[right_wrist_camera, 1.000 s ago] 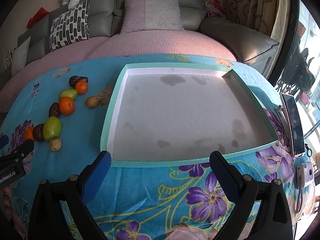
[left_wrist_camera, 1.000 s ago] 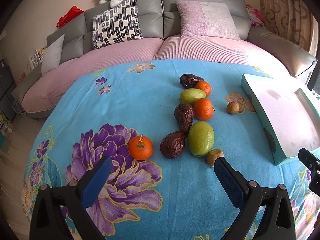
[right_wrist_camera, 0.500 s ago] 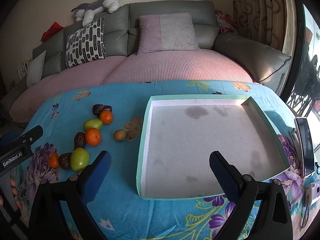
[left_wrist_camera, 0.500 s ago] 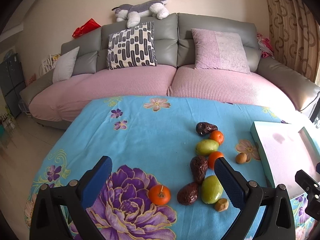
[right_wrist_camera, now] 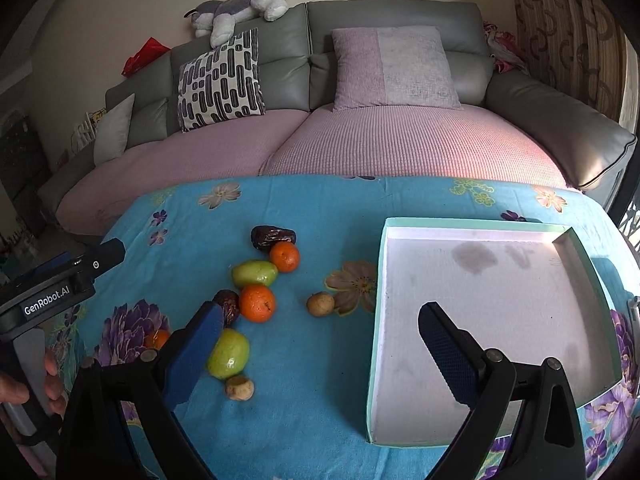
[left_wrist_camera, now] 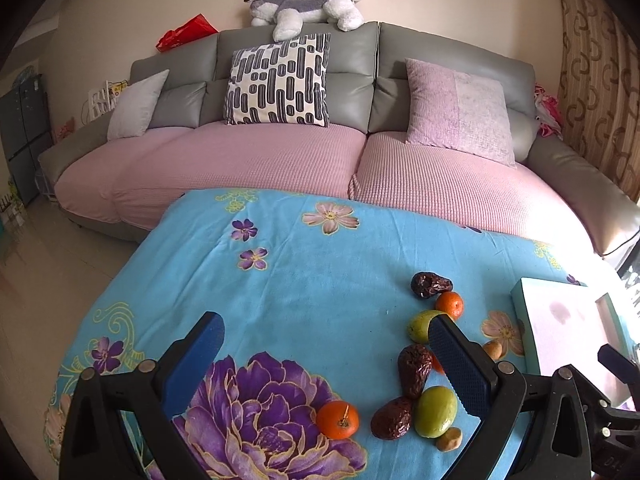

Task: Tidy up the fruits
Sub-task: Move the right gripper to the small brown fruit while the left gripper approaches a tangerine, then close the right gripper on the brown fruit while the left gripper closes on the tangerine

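Several fruits lie in a loose cluster on the blue flowered cloth: oranges (right_wrist_camera: 257, 303), green fruits (right_wrist_camera: 229, 353), dark wrinkled dates (right_wrist_camera: 274, 237) and small brown fruits (right_wrist_camera: 320, 304). In the left wrist view the same cluster sits at lower right, with an orange (left_wrist_camera: 338, 420) nearest. My left gripper (left_wrist_camera: 323, 328) is open and holds nothing; its right finger covers part of the cluster. My right gripper (right_wrist_camera: 320, 314) is open and holds nothing, above the strip between the fruits and the teal tray (right_wrist_camera: 378, 300). The tray's white inside holds no fruit.
The left tool's body (right_wrist_camera: 60, 284) and a hand (right_wrist_camera: 24, 384) show at the left edge. A grey and pink sofa (left_wrist_camera: 280, 168) with cushions runs behind the table. The tray's corner (left_wrist_camera: 560, 320) lies at the far right. Bare cloth (left_wrist_camera: 280, 272) spreads left of the fruits.
Both grippers have risen and pulled back from the table, tilting up, so the fruits and tray sit lower and smaller and more sofa shows. Both stay open.
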`<state>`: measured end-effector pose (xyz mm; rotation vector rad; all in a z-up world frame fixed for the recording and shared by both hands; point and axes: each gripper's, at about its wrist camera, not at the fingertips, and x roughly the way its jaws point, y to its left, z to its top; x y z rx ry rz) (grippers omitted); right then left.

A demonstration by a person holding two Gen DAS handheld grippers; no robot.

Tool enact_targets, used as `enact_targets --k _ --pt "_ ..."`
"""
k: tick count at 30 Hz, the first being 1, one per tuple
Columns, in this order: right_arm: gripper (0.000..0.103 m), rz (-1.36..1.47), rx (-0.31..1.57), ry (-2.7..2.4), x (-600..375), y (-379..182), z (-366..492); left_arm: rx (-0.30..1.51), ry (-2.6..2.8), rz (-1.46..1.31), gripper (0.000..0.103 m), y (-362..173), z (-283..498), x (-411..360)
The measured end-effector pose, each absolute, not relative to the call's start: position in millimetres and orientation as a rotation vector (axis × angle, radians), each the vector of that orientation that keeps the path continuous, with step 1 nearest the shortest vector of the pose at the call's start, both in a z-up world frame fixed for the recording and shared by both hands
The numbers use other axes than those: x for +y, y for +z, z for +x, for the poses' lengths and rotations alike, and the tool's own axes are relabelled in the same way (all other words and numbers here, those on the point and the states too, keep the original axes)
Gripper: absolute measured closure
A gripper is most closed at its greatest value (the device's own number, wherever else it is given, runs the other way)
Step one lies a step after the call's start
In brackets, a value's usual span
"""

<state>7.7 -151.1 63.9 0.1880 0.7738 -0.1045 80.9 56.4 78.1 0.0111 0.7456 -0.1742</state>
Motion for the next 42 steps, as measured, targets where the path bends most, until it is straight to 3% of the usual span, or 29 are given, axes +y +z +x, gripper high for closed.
enact_targets --k 5,11,19,24,25,28,29,30,42 --pt "0.008 0.181 0.865 -0.041 -134.1 35.5 15.8 0.845 -0.181 -0.015 0.0 47.5 86.2 59.5" --pt "0.027 0.178 0.96 0.039 -114.4 4.8 21.2 0.946 -0.192 -0.044 0.009 14.6 88.5 66.5" --pt "0.061 0.163 1.021 0.135 -92.9 -17.3 21.4 1.043 -0.214 -0.097 0.023 -15.3 89.3 69.4" --pt "0.074 0.157 1.02 0.159 -88.3 -20.4 20.7 1.065 -0.22 -0.092 0.033 -21.6 88.4 65.8" --pt "0.075 0.154 1.021 0.161 -87.9 -20.5 20.6 1.065 -0.224 -0.095 0.033 -21.5 88.5 66.6" --pt "0.075 0.15 1.019 0.164 -87.5 -19.9 20.1 1.066 -0.253 -0.116 0.053 -20.1 87.6 67.6" --pt "0.075 0.154 1.018 0.167 -88.1 -19.0 19.6 1.065 -0.272 -0.125 0.063 -19.5 87.6 67.5" --pt "0.075 0.157 1.014 0.168 -88.6 -18.0 19.7 1.061 -0.285 -0.128 0.066 -17.9 86.6 66.8" --pt "0.076 0.172 0.92 0.114 -106.1 10.3 8.9 0.944 -0.309 -0.126 0.066 17.2 77.0 64.5"
